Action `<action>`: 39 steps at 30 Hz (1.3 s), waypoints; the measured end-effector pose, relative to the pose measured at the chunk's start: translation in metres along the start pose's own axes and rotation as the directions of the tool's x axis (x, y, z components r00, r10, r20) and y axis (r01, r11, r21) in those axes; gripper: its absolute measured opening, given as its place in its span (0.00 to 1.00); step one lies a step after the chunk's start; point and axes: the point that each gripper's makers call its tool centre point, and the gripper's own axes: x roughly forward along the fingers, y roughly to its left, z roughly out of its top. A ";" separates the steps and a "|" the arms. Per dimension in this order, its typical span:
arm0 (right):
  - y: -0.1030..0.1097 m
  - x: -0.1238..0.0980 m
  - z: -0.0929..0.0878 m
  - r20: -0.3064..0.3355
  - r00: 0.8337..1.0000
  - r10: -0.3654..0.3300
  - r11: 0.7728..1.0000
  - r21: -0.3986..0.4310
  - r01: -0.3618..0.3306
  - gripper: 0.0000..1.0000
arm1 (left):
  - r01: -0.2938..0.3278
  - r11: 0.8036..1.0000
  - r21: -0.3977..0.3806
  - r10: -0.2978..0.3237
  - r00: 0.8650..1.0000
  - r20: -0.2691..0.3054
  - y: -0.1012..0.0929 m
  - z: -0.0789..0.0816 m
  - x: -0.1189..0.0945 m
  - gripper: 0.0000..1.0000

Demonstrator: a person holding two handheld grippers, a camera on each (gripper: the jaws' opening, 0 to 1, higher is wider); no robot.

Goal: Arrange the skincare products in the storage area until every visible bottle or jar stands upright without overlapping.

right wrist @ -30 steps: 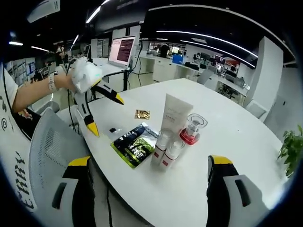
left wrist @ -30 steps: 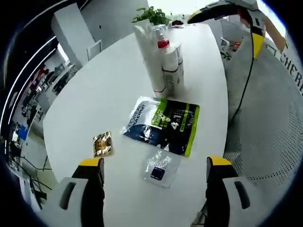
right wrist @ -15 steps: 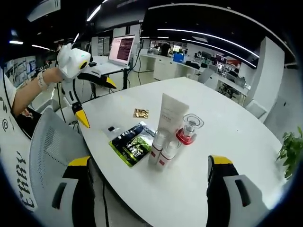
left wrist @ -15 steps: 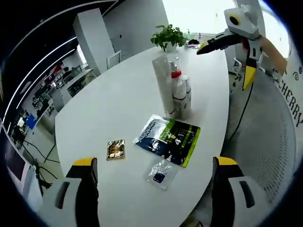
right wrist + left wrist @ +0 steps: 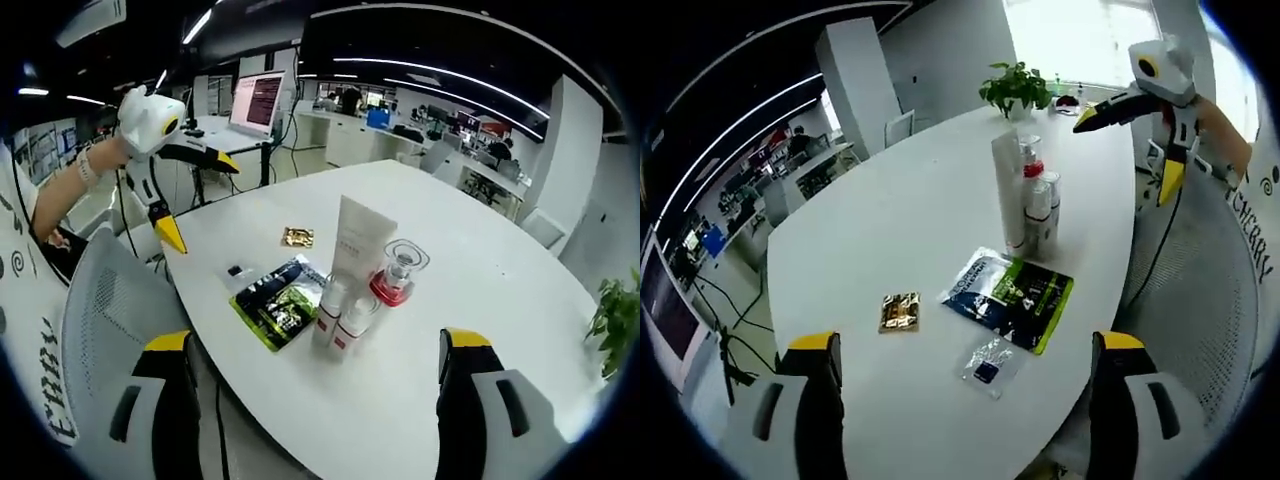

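Left gripper: jaws spread wide, holding nothing, above the near edge of the white table. Right gripper: jaws likewise wide apart and empty. Beyond them, a small clear sachet, a gold packet and a dark-and-green pouch lie flat. Farther out stand, clustered upright, a white tube, two small white bottles and a red-collared glass bottle.

Upright tube, clear bottle and two small bottles crowd together on the surface; a flat dark-green pouch lies just beside them, blocking the near edge, with bare surface behind and around the cluster
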 end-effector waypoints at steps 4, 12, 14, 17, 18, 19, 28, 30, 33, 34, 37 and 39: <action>-0.001 0.002 0.002 0.005 1.000 0.002 1.000 -0.001 -0.002 1.00 | 0.007 1.000 0.003 -0.007 1.000 -0.003 0.004 -0.001 0.002 0.99; -0.003 0.008 0.000 -0.005 1.000 -0.001 1.000 0.007 0.001 1.00 | 0.022 1.000 -0.011 -0.022 0.999 -0.033 0.022 -0.009 0.017 0.98; -0.005 0.007 0.000 -0.005 1.000 -0.009 1.000 0.015 0.010 1.00 | 0.026 1.000 -0.013 -0.027 0.998 -0.056 0.024 -0.012 0.022 0.97; -0.008 0.006 -0.001 0.000 1.000 -0.020 0.999 0.027 0.020 1.00 | 0.027 1.000 -0.012 -0.028 0.996 -0.082 0.030 -0.015 0.029 0.96; -0.008 0.006 -0.001 -0.001 1.000 -0.020 0.999 0.027 0.020 1.00 | 0.027 1.000 -0.009 -0.028 0.996 -0.086 0.032 -0.015 0.030 0.95; -0.009 0.006 -0.002 -0.002 1.000 -0.024 0.999 0.025 0.024 1.00 | 0.028 1.000 -0.002 -0.028 0.996 -0.090 0.035 -0.015 0.032 0.94; -0.009 0.008 -0.010 -0.022 0.999 -0.023 0.999 0.035 0.024 1.00 | 0.058 0.998 0.010 -0.056 0.990 -0.131 0.052 -0.016 0.057 0.91; -0.010 0.008 -0.011 -0.025 0.999 -0.030 0.999 0.043 0.031 1.00 | 0.070 0.998 0.010 -0.067 0.988 -0.140 0.051 -0.014 0.063 0.89; -0.011 0.007 -0.013 -0.029 0.999 -0.036 0.998 0.053 0.038 1.00 | 0.086 0.996 0.018 -0.082 0.984 -0.156 0.057 -0.013 0.075 0.84; -0.011 0.007 -0.014 -0.031 0.999 -0.034 0.998 0.054 0.036 1.00 | 0.083 0.996 0.017 -0.079 0.984 -0.157 0.059 -0.014 0.078 0.81; -0.012 0.009 -0.017 -0.041 0.999 -0.034 0.997 0.062 0.037 1.00 | 0.089 0.996 0.010 -0.086 0.981 -0.171 0.063 -0.014 0.081 0.79; -0.013 0.010 -0.017 -0.043 0.998 -0.038 0.997 0.065 0.040 1.00 | 0.094 0.996 0.005 -0.091 0.979 -0.181 0.066 -0.015 0.087 0.78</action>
